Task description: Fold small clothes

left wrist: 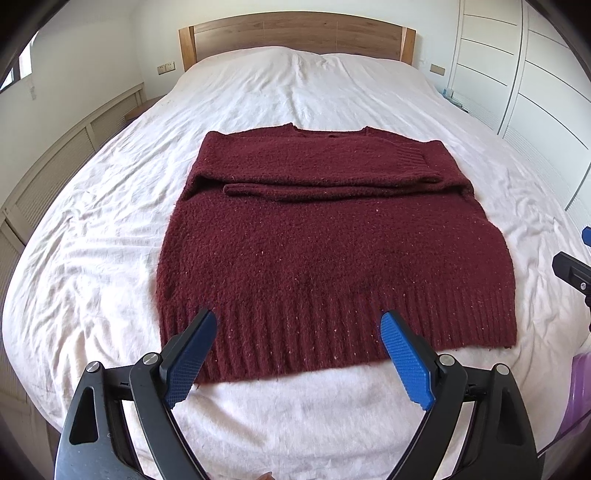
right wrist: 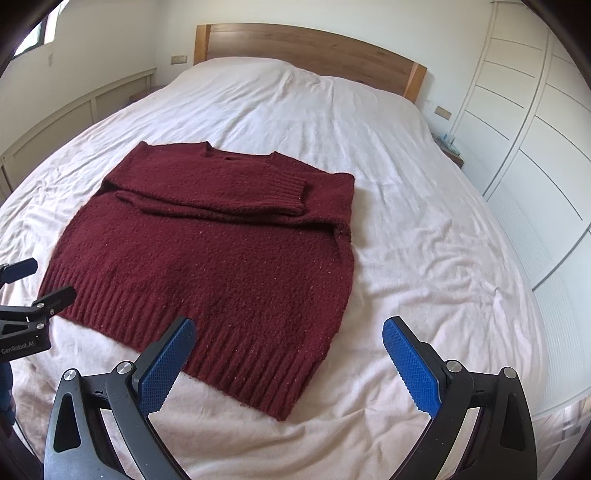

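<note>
A dark red knitted sweater (left wrist: 325, 240) lies flat on the white bed sheet (left wrist: 92, 258), both sleeves folded across its chest and its ribbed hem toward me. My left gripper (left wrist: 299, 321) hovers open over the left part of the hem, nothing between its blue pads. In the right wrist view the same sweater (right wrist: 221, 251) spreads out ahead, and my right gripper (right wrist: 288, 328) stands wide open above the hem's right corner, empty. The left gripper (right wrist: 29, 280) shows at that view's left edge. A black part of the right gripper (left wrist: 576, 275) shows at the left view's right edge.
The bed has a wooden headboard (left wrist: 295, 31) at the far end. White wardrobe doors (right wrist: 535, 147) run along the right, low cabinets (left wrist: 55, 166) along the left. Something purple and translucent (left wrist: 580, 395) sits at the near right edge. Wrinkled sheet surrounds the sweater.
</note>
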Motion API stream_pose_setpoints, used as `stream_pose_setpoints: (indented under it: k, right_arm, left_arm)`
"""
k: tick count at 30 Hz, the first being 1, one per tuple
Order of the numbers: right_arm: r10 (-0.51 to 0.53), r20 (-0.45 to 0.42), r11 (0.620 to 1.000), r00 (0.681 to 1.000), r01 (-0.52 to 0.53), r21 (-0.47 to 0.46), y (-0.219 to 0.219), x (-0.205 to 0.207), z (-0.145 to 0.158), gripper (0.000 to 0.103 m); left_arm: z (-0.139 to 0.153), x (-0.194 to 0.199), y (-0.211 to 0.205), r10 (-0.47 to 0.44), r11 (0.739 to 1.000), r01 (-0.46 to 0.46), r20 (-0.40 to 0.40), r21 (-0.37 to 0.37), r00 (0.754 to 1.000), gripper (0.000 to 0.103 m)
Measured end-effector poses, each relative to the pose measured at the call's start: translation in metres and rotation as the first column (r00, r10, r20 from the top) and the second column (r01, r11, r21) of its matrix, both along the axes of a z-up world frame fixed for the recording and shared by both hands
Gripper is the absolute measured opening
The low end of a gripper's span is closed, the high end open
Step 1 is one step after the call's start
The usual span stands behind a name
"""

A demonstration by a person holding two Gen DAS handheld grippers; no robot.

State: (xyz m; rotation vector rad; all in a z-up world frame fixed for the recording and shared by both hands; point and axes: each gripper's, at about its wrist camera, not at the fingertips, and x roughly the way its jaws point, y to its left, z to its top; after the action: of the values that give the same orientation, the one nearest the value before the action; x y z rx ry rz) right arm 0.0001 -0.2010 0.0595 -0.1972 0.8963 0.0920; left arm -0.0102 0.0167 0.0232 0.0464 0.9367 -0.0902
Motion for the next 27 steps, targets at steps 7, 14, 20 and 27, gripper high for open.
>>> stream_pose_setpoints:
  k: [7,14,20,27]
  right_arm:
    - [-0.006,0.002,1.000,1.000,0.006,0.005,0.003,-0.013,0.000,0.101]
    - [-0.009,0.002,1.000,1.000,0.009,0.016,0.004,-0.030,0.001,0.101]
    - [-0.016,0.002,1.000,1.000,0.016,0.025,0.003,-0.045,-0.002,0.101]
    - [-0.028,-0.009,0.999,1.000,0.029,0.030,0.002,-0.065,-0.010,0.101]
  left_arm:
    - [0.010,-0.019,0.003,0.012,1.000,-0.013,0.036,0.026,0.999,0.087]
    - [0.014,-0.038,0.005,0.023,0.999,-0.025,0.047,0.046,0.999,0.087]
    - [0.012,-0.052,0.003,0.035,0.997,-0.038,0.046,0.063,0.998,0.087]
    - [0.011,-0.069,0.000,0.046,0.995,-0.052,0.060,0.087,0.997,0.087]
